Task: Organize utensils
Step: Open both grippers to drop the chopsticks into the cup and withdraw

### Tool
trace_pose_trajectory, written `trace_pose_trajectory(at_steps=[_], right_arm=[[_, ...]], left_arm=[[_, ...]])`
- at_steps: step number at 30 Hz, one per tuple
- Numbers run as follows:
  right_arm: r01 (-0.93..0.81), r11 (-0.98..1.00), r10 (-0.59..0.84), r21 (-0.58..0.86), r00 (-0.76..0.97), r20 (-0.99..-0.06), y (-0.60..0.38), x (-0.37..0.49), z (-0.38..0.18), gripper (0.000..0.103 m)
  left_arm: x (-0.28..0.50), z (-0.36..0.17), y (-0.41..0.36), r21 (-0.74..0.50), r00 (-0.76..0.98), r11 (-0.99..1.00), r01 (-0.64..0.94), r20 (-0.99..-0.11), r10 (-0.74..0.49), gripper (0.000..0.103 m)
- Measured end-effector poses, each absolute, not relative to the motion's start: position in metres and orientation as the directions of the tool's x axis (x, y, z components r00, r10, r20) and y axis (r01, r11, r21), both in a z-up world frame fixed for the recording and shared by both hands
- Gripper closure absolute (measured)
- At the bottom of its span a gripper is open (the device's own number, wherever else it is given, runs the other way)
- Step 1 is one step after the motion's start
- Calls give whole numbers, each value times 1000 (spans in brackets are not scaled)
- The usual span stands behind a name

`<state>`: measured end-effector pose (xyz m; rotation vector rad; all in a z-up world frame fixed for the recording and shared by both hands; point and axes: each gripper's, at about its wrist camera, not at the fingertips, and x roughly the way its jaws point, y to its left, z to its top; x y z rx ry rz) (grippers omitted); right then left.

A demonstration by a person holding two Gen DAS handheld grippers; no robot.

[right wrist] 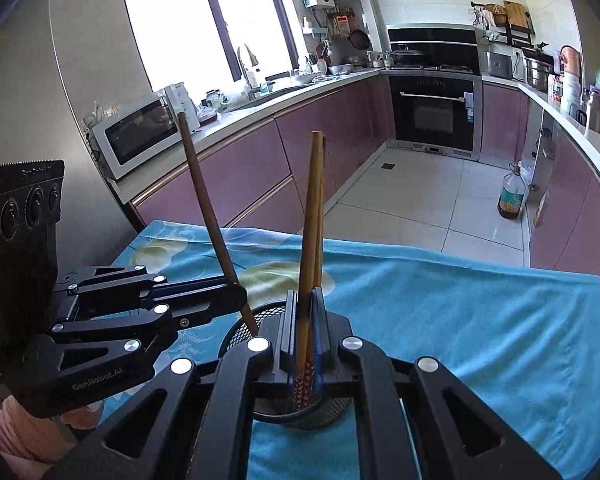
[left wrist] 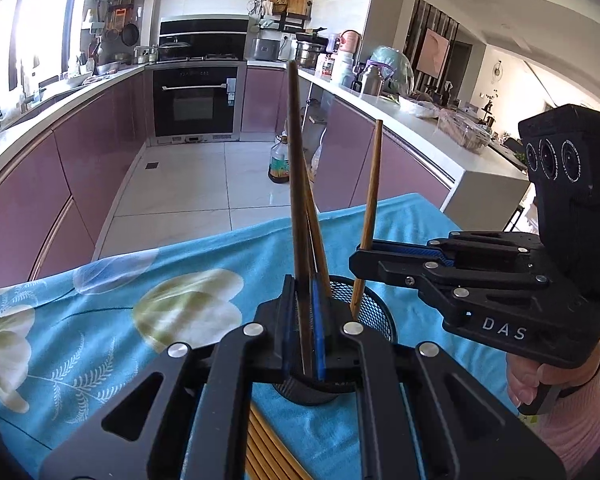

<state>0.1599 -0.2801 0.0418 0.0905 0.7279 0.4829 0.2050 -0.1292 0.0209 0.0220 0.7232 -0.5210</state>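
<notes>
Both grippers, left [left wrist: 302, 320] and right [right wrist: 302, 332], have jaws clamped on chopsticks [left wrist: 298, 184] over mesh cup [left wrist: 374, 312] on table. You risk tipping cup if sticks snag rim.

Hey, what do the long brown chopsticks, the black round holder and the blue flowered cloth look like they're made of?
Long brown chopsticks: apparently wood or bamboo, matte; one end carries a red print. Black round holder: looks like metal wire mesh, since the cloth shows through its holes; coating uncertain. Blue flowered cloth: soft, fuzzy fabric, like a towel or fleece, draping over the table edge.
</notes>
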Motion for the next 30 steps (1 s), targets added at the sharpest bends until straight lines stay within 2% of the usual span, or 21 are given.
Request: trace_pose_trajectory(at_steps=[10,13,20,22,26,30], right_arm=[[-386,881,469,273,641,-607,-282,160,39,94],[-394,878,475,272,647,-597,-282,154,41,93],[-427,865,499,264,673,-547,-283,126,48,78],[-446,860,506,248,680,-531,-280,114,51,77],[-507,830,548,233,661,-513,-272,88,51,73],[-562,792,586,239,592,-553,-250,72,31,72]], left_arm=[[198,13,-119,-169,641,885,433,-633,-434,91],[191,12,-110,-169,658,891,422,-619,-429,85],[164,16,-85,-145,710,910,389,-582,-396,72],[155,15,-77,-130,722,918,375,-579,-378,70],[138,2,-62,-91,722,930,357,-604,-337,65],[125,-26,-48,-79,686,938,338,-661,-303,63]])
